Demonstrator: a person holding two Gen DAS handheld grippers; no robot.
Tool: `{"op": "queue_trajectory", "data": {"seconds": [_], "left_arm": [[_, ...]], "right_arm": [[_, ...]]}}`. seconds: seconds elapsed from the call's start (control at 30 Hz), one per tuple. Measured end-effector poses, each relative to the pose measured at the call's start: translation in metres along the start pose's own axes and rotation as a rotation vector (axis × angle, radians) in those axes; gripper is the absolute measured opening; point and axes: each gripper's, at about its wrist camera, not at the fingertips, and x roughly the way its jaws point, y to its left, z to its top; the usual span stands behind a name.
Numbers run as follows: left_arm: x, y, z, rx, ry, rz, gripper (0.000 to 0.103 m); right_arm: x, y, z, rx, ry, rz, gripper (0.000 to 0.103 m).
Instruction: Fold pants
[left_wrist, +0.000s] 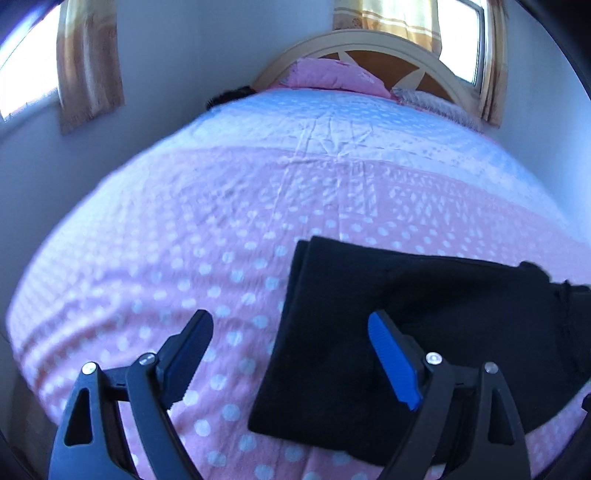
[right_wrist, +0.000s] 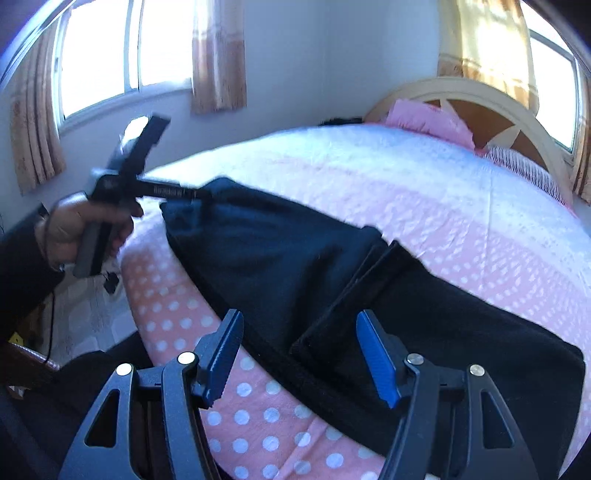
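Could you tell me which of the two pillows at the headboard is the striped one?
The striped pillow is the one nearer the window corner; the other pillow, toward the bed's middle, is plain pink.

Open left tool over black pants.

Only blurred, illegible white lettering shows on the left gripper; nothing else bears text.

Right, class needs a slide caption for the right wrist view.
Open right tongs hover over black pants on a polka-dot bedspread.
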Motion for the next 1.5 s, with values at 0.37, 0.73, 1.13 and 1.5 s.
{"op": "queue_trajectory", "data": {"seconds": [0.37, 0.73, 1.13, 1.5], "left_arm": [[0.002, 0.006, -0.007, -0.066, 0.009, -0.166, 0.061], [-0.004, 0.004, 0.0, -0.078, 0.048, -0.311, 0.021], [-0.086, -0.06, 0.031, -0.067, -0.043, -0.495, 0.02], [-0.125, -0.171, 0.053, 0.081, -0.053, -0.638, 0.02]], "right_arm": [[-0.02, -0.007, -0.011, 0.042, -0.039, 0.003, 0.066], [-0.031, -0.019, -0.005, 0.082, -0.077, -0.035, 0.066], [-0.086, -0.089, -0.01, 0.232, -0.142, -0.216, 0.066], [-0.131, -0.146, -0.028, 0.386, -0.183, -0.335, 0.066]]}}
